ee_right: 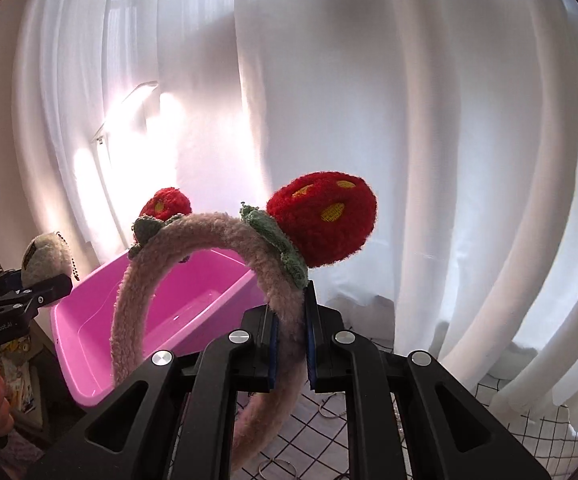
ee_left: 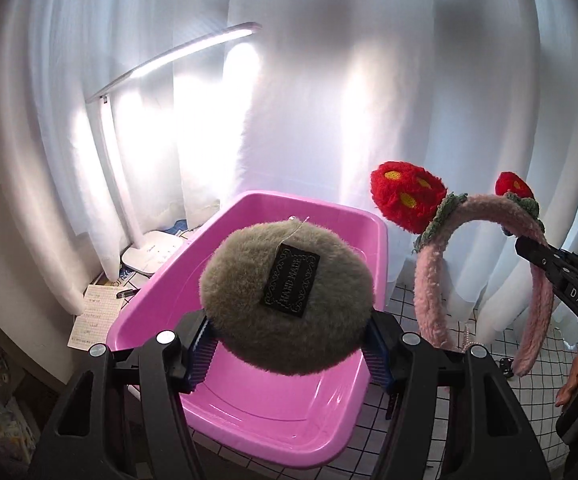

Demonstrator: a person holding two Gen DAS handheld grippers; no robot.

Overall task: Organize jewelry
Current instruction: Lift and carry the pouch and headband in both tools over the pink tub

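Left gripper (ee_left: 289, 344) clamps the plush pompom (ee_left: 287, 300); right gripper (ee_right: 289, 354) pinches the headband (ee_right: 225, 236). Probably release both low inside the pink tub (ee_left: 157, 304) ahead.

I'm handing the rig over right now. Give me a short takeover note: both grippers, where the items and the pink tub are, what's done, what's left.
Left gripper: closed on the furry grey pom-pom charm, held in the air above the pink tub.
Right gripper: shut on one side of the pink strawberry headband, held up to the right of the tub.
Tub: looks empty in both views.
Done: both items picked up.
Left: likely set both into the tub. A pearl strand still lies on the grid cloth.
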